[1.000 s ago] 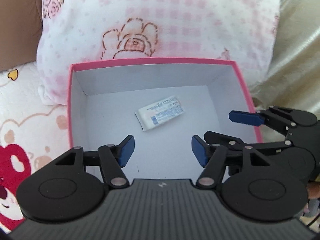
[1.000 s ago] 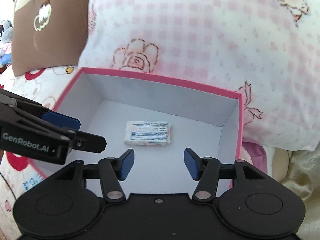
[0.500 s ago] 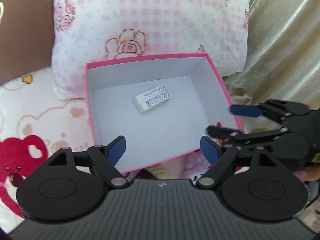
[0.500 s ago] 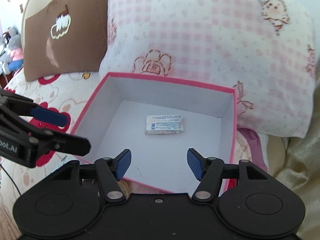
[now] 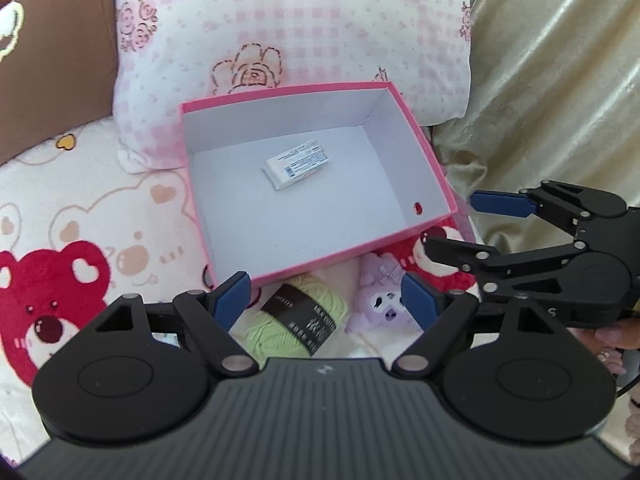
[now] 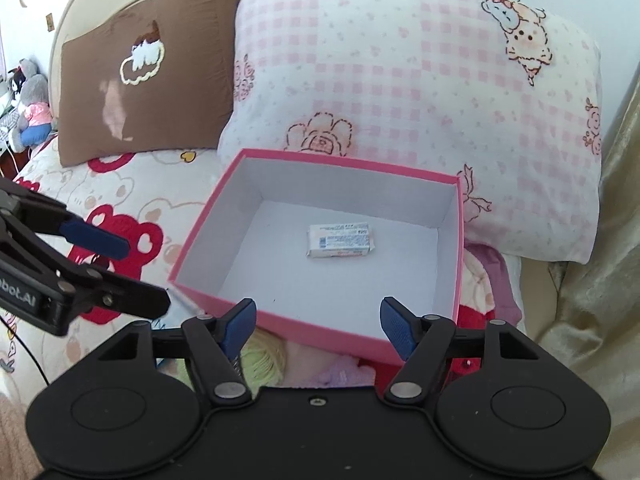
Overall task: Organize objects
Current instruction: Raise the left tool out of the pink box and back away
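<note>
lying beyond both fingers (image 5: 230,300): packet (image 5: 296,165) in box (image 5: 280,94)

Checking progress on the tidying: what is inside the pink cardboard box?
The pink cardboard box holds one small white printed packet lying flat on its white floor. The gripper fingers hide only the near edge.

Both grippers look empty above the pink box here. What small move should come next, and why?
Probably lower the left gripper onto the green yarn just below it. Both grippers stand open and empty, their jaws just opened wider; the box holds only a small white packet, while yarn and purple plush lie outside.
</note>
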Demonstrator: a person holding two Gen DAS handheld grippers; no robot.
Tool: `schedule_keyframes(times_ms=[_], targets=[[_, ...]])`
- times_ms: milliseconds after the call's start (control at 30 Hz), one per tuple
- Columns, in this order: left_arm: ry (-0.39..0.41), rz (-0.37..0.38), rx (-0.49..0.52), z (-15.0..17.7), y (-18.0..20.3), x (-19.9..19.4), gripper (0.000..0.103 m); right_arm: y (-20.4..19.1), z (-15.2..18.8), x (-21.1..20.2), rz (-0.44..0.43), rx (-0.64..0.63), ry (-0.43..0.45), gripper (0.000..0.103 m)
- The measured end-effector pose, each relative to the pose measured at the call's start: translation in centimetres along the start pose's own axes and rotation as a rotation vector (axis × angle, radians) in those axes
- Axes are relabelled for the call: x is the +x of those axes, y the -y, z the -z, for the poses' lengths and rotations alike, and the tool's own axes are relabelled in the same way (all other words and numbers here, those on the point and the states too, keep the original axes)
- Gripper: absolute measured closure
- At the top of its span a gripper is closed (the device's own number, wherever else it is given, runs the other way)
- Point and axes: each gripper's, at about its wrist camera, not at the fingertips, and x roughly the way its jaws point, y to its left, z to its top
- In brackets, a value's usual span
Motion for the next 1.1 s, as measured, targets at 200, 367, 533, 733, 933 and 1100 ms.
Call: schedule_keyframes(times_ms=[200, 367, 533, 733, 933, 1100], targets=[[0.002, -0.005, 0.05, 1.5, -0.1, -1.6, 0.02, -1.2, 1.0, -1.3, 0.004, -0.025, -0.052, 0.025], [-0.019, -0.015, 0.077, 2.7, -0.3, -2.0, 0.019, -2.4, 2.0, -2.3, -0.016, -0.043, -0.062, 0.017], [-0.037, -0.036, 0.081, 4.0, -0.7, -2.0, 0.015, -3.7, 3.4, -2.8, -0.058, -0.045, -0.086, 0.017], [-0.058, -0.038, 0.073, 5.3, -1.5, -1.9, 0.013, -5.2, 4.9, -2.7, -0.103, -0.065, -0.113, 0.017], [-0.053, -0.07, 0.066, 6.3, -2.4, -2.5, 0.011, -6.0, 6.0, -3.3, -0.147, -0.099, -0.112, 0.017], [-0.06, -0.041, 0.066, 7.7, -2.9, -2.5, 0.011, -6.9, 6.5, -3.4, -0.191, -0.134, -0.104, 0.017]])
